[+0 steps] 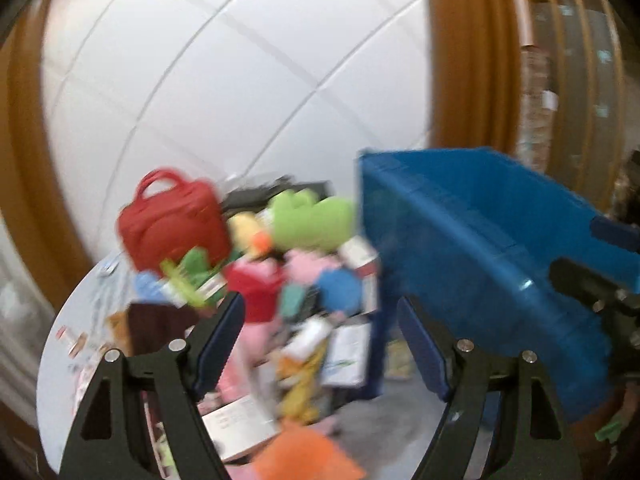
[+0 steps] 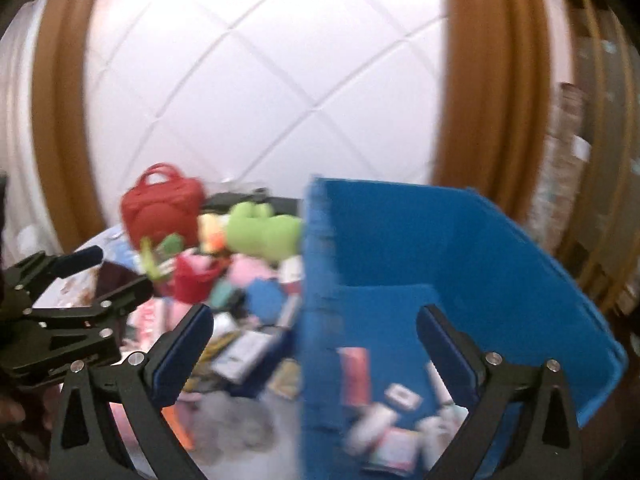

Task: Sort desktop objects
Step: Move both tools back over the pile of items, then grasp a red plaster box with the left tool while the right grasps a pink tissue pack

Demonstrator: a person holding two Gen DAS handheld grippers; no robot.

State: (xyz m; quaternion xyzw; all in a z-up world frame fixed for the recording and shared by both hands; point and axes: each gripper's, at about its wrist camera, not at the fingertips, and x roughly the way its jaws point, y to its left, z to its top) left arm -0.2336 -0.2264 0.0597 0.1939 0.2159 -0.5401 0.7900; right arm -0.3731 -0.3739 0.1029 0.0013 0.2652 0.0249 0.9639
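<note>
1. The left gripper (image 1: 320, 320) has its jaws spread wide with nothing between them; it hangs above the heap of clutter. In the right wrist view it shows at the left edge, likewise spread.
2. The right gripper (image 2: 314, 332) is also wide and holds nothing, hovering over the near wall of the blue bin (image 2: 460, 264).
3. Already sorted, as far as can be told: a few small pale packets and a reddish box (image 2: 354, 376) lie on the bin's floor. Blur hides what they are.
4. Left to sort is most of the pile on the round white table (image 1: 60, 344), just beside the bin: a red handbag (image 1: 172, 224), a green plush toy (image 1: 312, 220), a red cup-like container (image 1: 256, 288), a blue pad (image 1: 340, 292), something pink (image 1: 308, 264), cards and booklets, and an orange sheet (image 1: 308, 456) nearest the camera.
5. My judgement: the task is at an early stage, the bin nearly bare and the heap large.
6. Both views are smeared by motion, so fine detail in the pile is uncertain.
</note>
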